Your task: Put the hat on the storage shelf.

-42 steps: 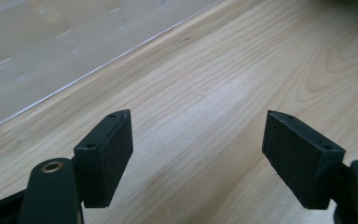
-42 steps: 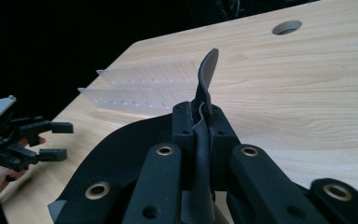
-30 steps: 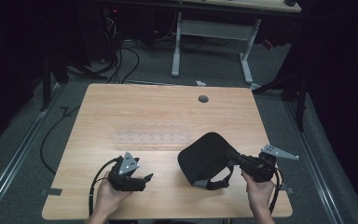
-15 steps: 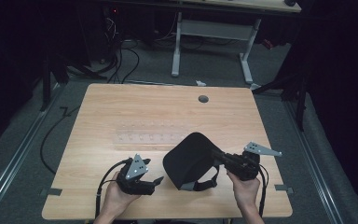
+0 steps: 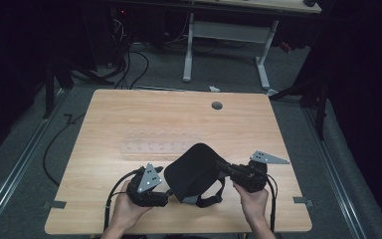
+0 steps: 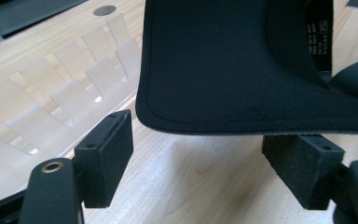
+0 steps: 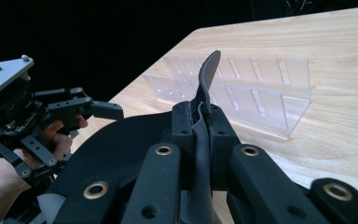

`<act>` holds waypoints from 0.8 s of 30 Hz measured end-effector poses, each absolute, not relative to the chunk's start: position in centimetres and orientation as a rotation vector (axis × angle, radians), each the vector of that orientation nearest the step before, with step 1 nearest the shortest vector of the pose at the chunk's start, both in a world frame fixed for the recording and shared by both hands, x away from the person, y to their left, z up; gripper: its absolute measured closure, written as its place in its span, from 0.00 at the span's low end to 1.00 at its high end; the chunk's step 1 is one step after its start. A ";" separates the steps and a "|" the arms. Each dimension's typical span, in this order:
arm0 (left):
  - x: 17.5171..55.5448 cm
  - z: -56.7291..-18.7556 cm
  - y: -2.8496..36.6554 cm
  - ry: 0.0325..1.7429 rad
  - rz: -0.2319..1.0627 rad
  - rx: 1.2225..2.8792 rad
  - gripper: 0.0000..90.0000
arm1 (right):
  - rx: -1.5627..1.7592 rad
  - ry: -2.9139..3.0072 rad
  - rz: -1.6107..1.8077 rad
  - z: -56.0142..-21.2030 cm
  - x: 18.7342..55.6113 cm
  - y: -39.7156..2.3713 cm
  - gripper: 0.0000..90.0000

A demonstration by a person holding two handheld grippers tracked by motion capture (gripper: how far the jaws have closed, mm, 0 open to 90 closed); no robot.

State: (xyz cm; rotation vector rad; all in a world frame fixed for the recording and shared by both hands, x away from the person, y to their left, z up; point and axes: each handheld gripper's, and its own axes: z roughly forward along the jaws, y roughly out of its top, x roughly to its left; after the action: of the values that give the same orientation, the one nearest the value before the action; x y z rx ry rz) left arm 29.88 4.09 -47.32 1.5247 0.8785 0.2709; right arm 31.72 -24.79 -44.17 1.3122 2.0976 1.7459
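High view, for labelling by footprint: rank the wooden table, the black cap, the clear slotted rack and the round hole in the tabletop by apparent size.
1. wooden table
2. black cap
3. clear slotted rack, faint, so close to the cap
4. round hole

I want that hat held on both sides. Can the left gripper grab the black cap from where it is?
Probably yes. The left gripper is open, and the black cap has its brim edge just above the gap between the jaws, nothing between. The right gripper already pinches the cap.

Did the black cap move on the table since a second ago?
Yes. The black cap, pinched by the right gripper, slid left toward the left gripper, judged against the clear plastic rack.
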 end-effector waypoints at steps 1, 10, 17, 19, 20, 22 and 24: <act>29.9 -47.4 4.0 0.876 0.265 1.531 0.29 | 1.314 2.102 1.745 -44.2 31.8 -24.7 0.95; 29.9 -47.7 3.8 0.865 0.323 1.555 0.34 | 1.289 2.127 1.761 -43.8 31.7 -24.3 0.94; 29.8 -47.5 4.0 0.843 0.324 1.570 0.47 | 1.272 2.142 1.806 -43.7 32.1 -24.0 0.94; 30.0 -47.4 4.0 0.849 0.321 1.585 0.49 | 1.277 2.146 1.813 -43.8 32.1 -24.0 0.94; 30.1 -47.3 4.1 0.856 0.323 1.593 0.50 | 1.268 2.153 1.812 -43.8 32.2 -23.9 0.94; 30.2 -47.3 4.2 0.866 0.316 1.590 0.50 | 1.259 2.164 1.810 -43.8 32.1 -23.7 0.94; 30.2 -47.2 4.3 0.866 0.323 1.596 0.50 | 1.259 2.176 1.814 -43.8 32.2 -23.6 0.94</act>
State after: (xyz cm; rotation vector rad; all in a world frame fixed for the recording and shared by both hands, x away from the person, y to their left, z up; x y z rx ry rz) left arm 30.24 4.30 -47.20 1.5956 0.8657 0.3230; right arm 32.20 -23.57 -43.81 1.2586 2.1756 1.8139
